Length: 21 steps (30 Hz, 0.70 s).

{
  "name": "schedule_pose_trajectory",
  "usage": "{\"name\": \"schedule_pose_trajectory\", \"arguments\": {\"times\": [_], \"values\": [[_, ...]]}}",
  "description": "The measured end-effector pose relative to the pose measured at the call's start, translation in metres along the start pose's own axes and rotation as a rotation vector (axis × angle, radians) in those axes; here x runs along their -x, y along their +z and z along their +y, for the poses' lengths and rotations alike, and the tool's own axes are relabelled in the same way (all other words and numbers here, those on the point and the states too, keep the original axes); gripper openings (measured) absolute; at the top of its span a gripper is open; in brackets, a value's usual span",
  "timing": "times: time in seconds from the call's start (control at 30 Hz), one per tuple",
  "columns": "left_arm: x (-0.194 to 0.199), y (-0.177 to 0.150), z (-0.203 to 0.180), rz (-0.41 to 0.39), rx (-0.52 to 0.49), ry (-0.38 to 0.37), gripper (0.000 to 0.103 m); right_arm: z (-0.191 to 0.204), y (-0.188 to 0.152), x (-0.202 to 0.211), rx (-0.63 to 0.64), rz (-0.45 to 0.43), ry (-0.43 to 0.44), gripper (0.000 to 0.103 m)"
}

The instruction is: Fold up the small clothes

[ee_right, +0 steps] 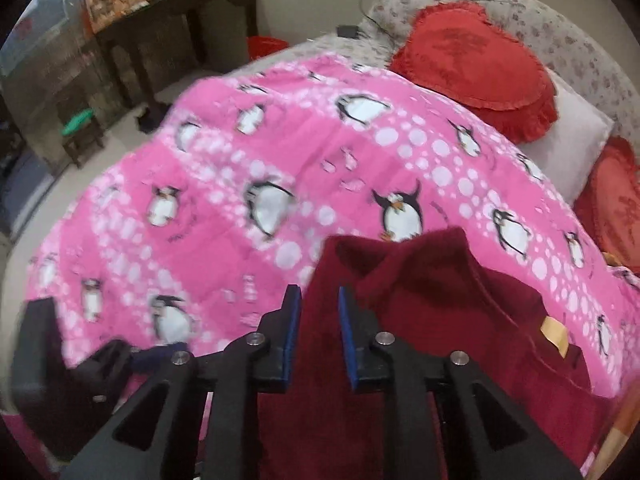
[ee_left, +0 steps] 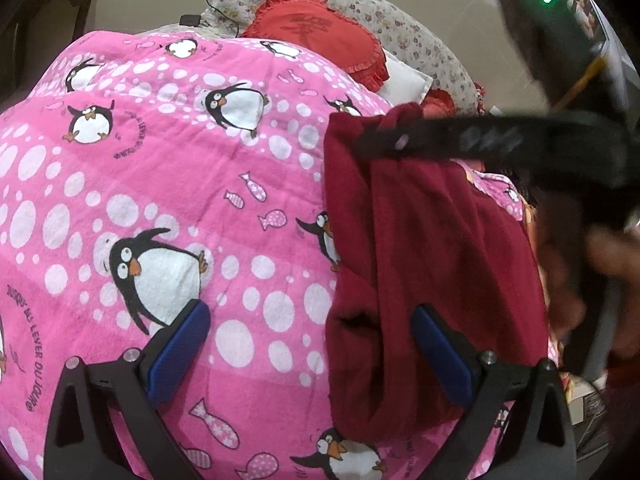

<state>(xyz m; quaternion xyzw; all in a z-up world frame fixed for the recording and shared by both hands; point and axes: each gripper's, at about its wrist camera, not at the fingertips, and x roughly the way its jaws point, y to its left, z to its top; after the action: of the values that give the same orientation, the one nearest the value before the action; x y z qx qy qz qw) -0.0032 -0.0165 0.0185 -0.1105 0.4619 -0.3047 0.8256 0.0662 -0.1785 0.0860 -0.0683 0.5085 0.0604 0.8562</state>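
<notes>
A dark red, plush fleece garment (ee_left: 432, 248) lies on a bright pink blanket printed with penguins, fish and white dots (ee_left: 168, 184), which covers a bed. In the left wrist view the garment occupies the right half of the blanket, rumpled into lengthwise folds, its near edge reaching almost to the lower rim of the picture. The left gripper (ee_left: 310, 354) stands wide open, its blue-padded fingers (ee_left: 180, 354) well apart: the left pad is over bare blanket, the right pad over the garment, and nothing is clamped between them. The right gripper (ee_right: 318, 334) is closed on the garment: in the right wrist view its two blue pads sit on either side of a raised ridge of the red cloth and pinch it, with the fabric lifted into a peak ahead of the fingertips. A tan label (ee_right: 554, 330) shows on the garment to the right of that grip. The same gripper appears blurred in the left wrist view as a black bar crossing the garment's far end. Beyond the blanket lie a red heart-shaped frilled cushion (ee_right: 476, 62), a white pillow (ee_right: 568, 140) and floral-patterned bedding (ee_left: 400, 28).
</notes>
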Motion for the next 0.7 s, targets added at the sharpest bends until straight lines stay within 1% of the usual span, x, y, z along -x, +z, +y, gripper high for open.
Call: {"name": "schedule_pose_trajectory", "arguments": {"times": [0.1,0.17,0.23,0.3,0.4,0.47,0.53,0.6,0.7], "values": [[0.002,0.0,0.003,0.0,0.004,-0.005,0.103,-0.008,-0.008,-0.028,-0.056,0.062,0.006,0.0],[0.002,0.001,0.004,-0.002,0.004,-0.006,0.103,-0.011,-0.008,-0.027,-0.078,0.044,0.019,0.001],[0.002,0.001,0.005,-0.002,0.007,-0.009,0.103,-0.012,-0.006,-0.018,-0.108,0.033,0.061,0.006],[0.002,0.0,0.006,-0.002,0.006,-0.009,0.103,-0.014,-0.005,-0.009,-0.124,0.015,0.091,0.007],[0.002,0.0,0.006,-0.003,0.009,-0.013,0.103,-0.017,-0.005,0.005,-0.15,-0.016,0.094,0.008],[0.003,0.001,0.008,-0.005,0.016,-0.021,0.103,-0.022,-0.01,0.015,-0.185,-0.047,0.084,0.013],[0.003,0.001,0.008,-0.006,0.018,-0.025,0.103,-0.028,-0.014,0.018,-0.216,-0.053,0.082,0.021],[0.003,0.0,0.009,-0.008,0.017,-0.025,0.103,-0.032,-0.015,0.014,-0.241,-0.029,0.08,0.024],[0.004,-0.001,0.009,-0.009,0.013,-0.024,0.103,-0.034,-0.01,0.0,-0.253,0.016,0.086,0.024]]}}
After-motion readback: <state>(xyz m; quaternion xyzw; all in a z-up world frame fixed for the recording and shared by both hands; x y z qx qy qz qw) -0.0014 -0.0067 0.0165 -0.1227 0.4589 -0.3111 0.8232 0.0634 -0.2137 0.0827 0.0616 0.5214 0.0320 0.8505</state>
